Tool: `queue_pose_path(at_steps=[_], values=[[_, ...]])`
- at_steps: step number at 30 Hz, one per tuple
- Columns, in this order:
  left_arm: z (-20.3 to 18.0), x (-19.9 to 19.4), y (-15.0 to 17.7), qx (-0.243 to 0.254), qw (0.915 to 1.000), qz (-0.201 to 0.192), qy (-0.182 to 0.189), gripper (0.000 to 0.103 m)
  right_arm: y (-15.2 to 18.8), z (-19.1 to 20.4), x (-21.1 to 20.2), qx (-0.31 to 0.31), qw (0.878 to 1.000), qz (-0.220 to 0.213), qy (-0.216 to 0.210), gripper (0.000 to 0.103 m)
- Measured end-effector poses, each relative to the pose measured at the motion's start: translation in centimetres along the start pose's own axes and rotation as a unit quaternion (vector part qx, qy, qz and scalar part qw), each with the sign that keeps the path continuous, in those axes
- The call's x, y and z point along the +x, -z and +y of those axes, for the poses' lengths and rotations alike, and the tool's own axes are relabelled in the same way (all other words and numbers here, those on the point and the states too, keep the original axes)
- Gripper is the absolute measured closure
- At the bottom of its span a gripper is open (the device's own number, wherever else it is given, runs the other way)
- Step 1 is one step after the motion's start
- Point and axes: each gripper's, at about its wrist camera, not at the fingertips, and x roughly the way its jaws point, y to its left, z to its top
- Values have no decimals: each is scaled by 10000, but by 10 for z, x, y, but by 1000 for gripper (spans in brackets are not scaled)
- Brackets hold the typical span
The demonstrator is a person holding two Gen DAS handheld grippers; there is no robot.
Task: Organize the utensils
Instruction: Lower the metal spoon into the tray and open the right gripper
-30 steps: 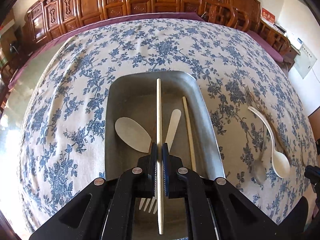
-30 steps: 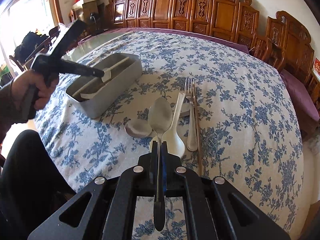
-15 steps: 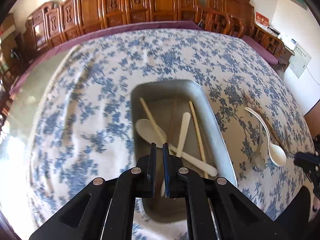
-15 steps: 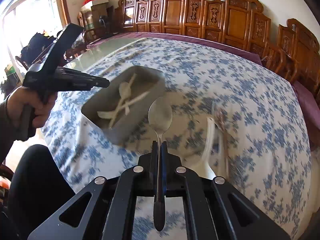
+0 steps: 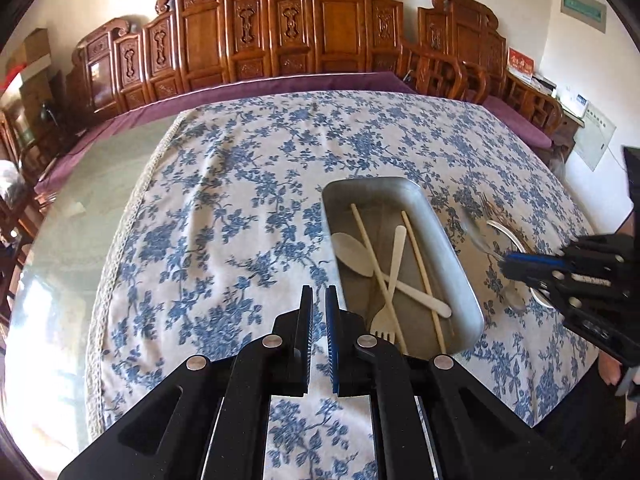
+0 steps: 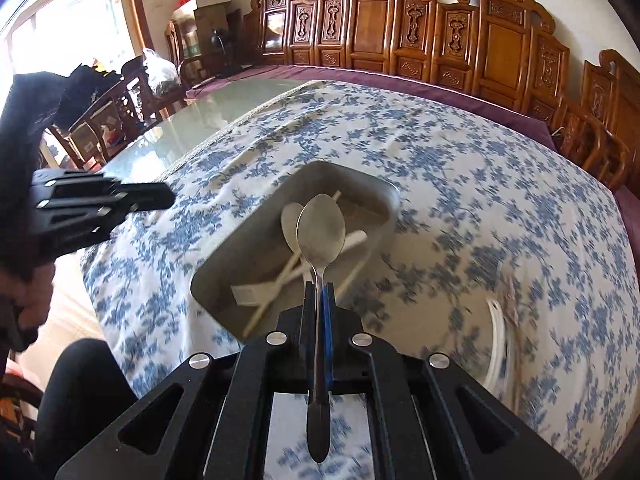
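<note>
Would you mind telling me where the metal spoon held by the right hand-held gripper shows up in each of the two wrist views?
Left wrist view: the metal spoon is at the right edge, blurred, sticking out of the right hand-held gripper, right of the tray.
Right wrist view: the spoon stands at centre, clamped between the fingers, its bowl over the tray.
Shared landmark: the metal tray holding pale utensils.

L gripper (image 5: 319, 300) let go of the chopstick (image 5: 378, 276), now lying in the metal tray (image 5: 452, 248), jaws slightly apart, shifted off to tray's left; R gripper (image 6: 320, 292) carried its metal spoon (image 6: 321, 232) from tablecloth over the tray
</note>
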Motion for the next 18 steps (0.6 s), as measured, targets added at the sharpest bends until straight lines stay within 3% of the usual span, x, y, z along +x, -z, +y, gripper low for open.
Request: queue_pose_path(at_steps=[9,18], values=[[18,-10,15,-101,9999,-88,-46,98,-29,21,48,59,9997,235,46,99],[27,-2,24,-239,9997,9,-34,98,-35,26,92,379,9978,534,90,98]])
